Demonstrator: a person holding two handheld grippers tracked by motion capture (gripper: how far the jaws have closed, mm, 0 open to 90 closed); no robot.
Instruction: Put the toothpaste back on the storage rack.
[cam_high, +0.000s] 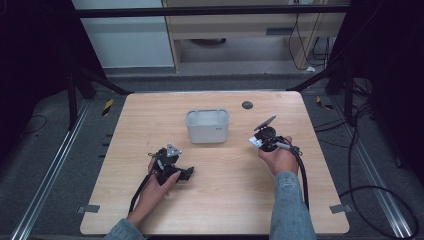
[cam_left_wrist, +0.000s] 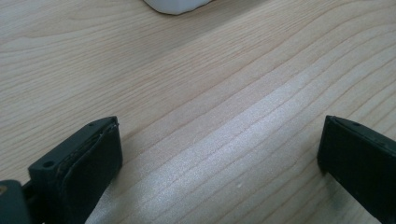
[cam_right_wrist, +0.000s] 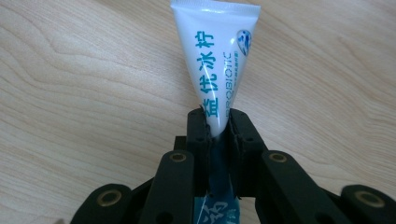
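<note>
A white tube (cam_right_wrist: 217, 60) with blue lettering sticks out from between my right gripper's (cam_right_wrist: 218, 122) two jaws, which press on its narrow part. In the high view that right gripper (cam_high: 257, 141) is held just above the table at centre right with the tube's white end (cam_high: 255, 142) showing. My left gripper (cam_left_wrist: 219, 149) rests low over bare wood, jaws wide apart with nothing between them. It sits at the left of the table (cam_high: 187, 173) in the high view.
A white rectangular bin (cam_high: 207, 125) stands at the middle back of the wooden table (cam_high: 225, 200); its corner (cam_left_wrist: 177, 5) shows in the left gripper view. A small dark round spot (cam_high: 247, 105) lies behind the bin. Cables trail from both grippers.
</note>
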